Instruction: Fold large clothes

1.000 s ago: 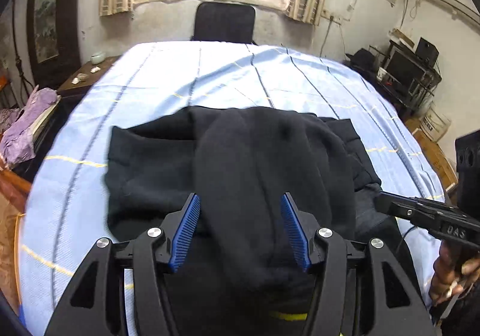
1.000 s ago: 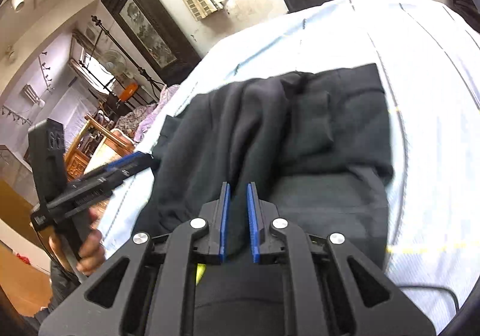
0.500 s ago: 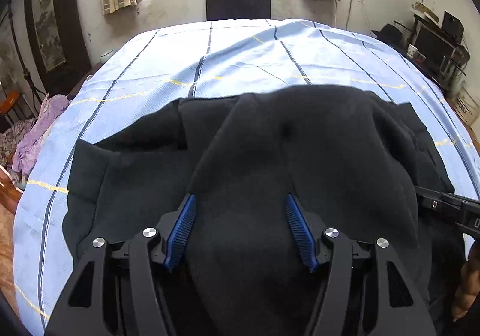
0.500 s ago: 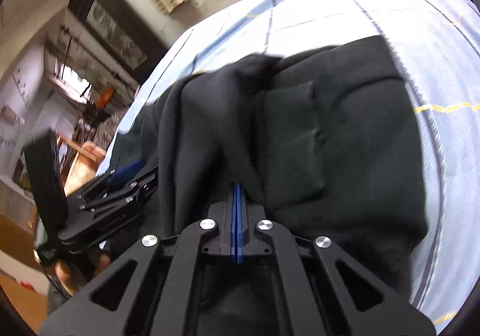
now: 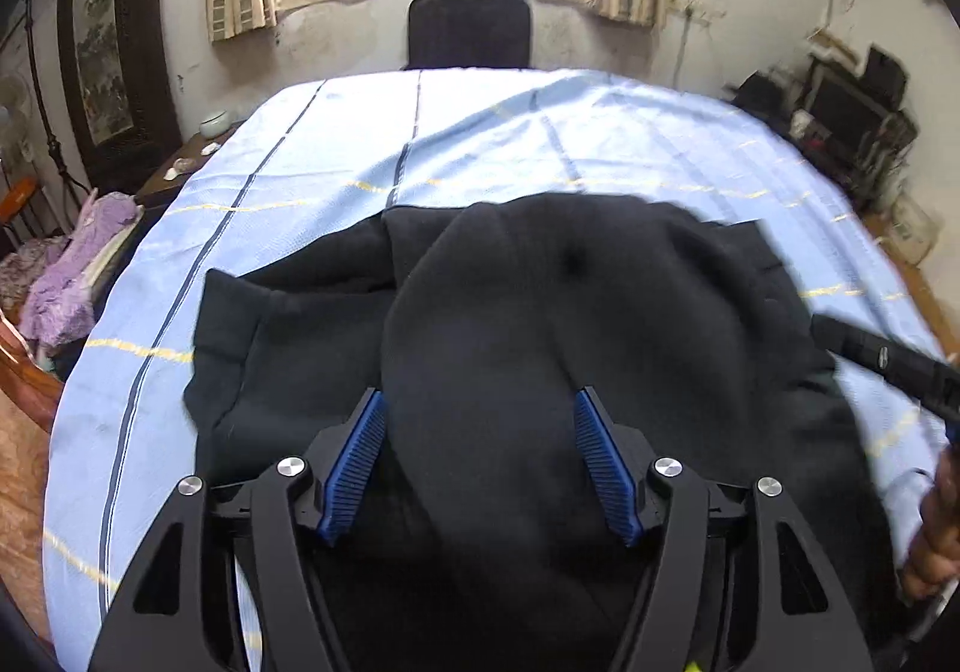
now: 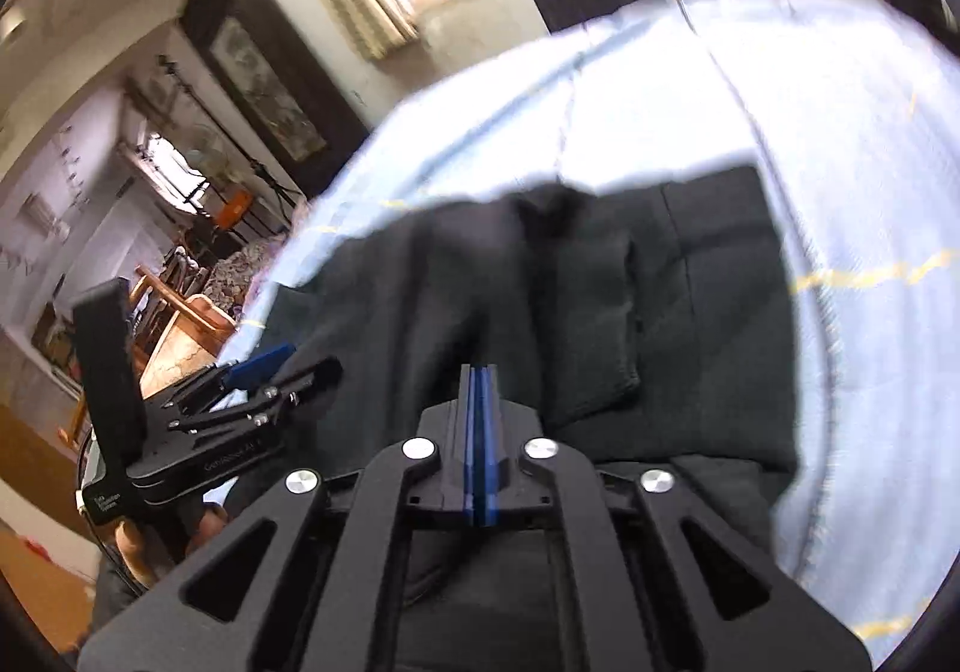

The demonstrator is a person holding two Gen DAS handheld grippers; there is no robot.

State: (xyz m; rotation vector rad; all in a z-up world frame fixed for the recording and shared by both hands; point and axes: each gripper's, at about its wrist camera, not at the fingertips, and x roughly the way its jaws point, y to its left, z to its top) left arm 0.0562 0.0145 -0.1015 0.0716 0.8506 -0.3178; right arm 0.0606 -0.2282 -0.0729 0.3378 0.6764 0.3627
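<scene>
A large black sweatshirt (image 5: 540, 312) lies partly folded on the light blue striped cloth (image 5: 480, 132). A raised fold of it runs between the fingers of my left gripper (image 5: 480, 432), which stands wide open around the fabric. In the right wrist view the same garment (image 6: 690, 312) fills the middle. My right gripper (image 6: 478, 390) has its blue pads pressed together at the garment's near edge; whether fabric is pinched between them cannot be told. The left gripper also shows in the right wrist view (image 6: 264, 366), at the left.
A black chair (image 5: 468, 33) stands at the table's far end under the window. Purple clothes (image 5: 66, 276) lie on furniture at the left. Shelves with electronics (image 5: 852, 120) stand at the right. The table edge (image 5: 72, 432) drops off at the left.
My right gripper went from slightly open to shut. Both grippers moved forward and up with the raised fold; the right wrist view has swung left and blurred.
</scene>
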